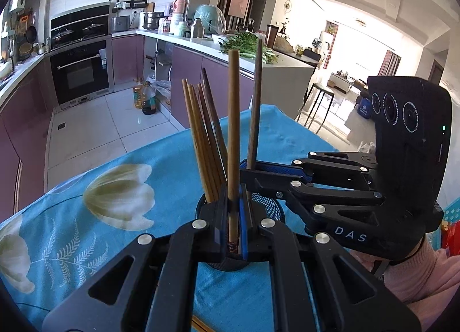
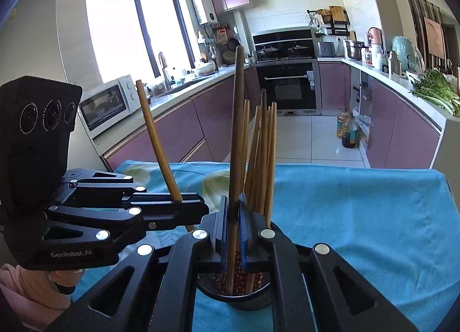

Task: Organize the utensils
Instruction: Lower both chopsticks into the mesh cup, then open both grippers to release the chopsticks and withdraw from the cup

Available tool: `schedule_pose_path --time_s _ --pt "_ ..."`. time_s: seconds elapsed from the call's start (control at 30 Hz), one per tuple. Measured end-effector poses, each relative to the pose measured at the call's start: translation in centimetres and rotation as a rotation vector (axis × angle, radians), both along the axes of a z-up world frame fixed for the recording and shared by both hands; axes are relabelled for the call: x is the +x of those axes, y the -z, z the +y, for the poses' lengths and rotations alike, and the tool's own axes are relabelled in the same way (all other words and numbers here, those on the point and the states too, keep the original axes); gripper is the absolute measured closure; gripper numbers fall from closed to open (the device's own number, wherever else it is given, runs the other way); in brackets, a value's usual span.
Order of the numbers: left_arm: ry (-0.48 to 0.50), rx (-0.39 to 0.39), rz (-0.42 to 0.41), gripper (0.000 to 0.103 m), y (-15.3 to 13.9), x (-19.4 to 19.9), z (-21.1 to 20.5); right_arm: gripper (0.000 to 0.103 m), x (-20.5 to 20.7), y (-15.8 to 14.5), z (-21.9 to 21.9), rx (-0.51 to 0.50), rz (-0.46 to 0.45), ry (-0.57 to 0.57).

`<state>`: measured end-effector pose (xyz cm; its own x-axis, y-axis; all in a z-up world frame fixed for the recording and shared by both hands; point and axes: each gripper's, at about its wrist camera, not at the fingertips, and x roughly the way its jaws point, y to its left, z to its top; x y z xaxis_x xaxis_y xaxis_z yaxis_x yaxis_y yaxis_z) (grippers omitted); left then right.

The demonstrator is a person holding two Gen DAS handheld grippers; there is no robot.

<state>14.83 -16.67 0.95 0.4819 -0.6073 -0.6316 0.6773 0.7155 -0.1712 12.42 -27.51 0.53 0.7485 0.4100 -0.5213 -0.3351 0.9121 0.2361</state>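
Table (image 2: 359, 217), covered by a blue cloth with pale flower print: far edge and right corner in right wrist view, bare cloth open to the right of the holder. Beyond the edge, white tiled floor.

Black mesh cylindrical holder (image 2: 234, 300) stands upright on the cloth, near the table's near side; the landmark here. A bundle of tan wooden chopsticks (image 2: 260, 153) already stands in it, leaning to its far side.

Left gripper (image 1: 234, 211) comes over the holder from the left; its fingers are clamped on one light wooden chopstick (image 1: 233, 119), upright, lower end inside the holder mouth.

Right gripper (image 2: 233, 214) comes from the holder's right, clamped on one darker brown chopstick (image 2: 237, 119), upright, lower end inside the holder. The two grippers are close together above the rim.
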Motion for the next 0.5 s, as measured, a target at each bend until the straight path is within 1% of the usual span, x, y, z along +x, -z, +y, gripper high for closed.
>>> schedule_pose_path --time_s 0.13,0.33,0.5 --pt "-0.008 0.016 0.022 0.096 0.8 0.7 -0.4 0.097 0.3 -0.1 0.3 0.002 0.006 0.007" --pt "-0.023 0.015 0.034 0.095 0.8 1.9 -0.4 0.096 0.6 -0.1 0.4 0.005 0.011 0.015" --pt "-0.038 0.015 0.037 0.089 0.8 2.3 -0.2 0.095 1.0 0.1 0.0 0.015 0.014 0.027"
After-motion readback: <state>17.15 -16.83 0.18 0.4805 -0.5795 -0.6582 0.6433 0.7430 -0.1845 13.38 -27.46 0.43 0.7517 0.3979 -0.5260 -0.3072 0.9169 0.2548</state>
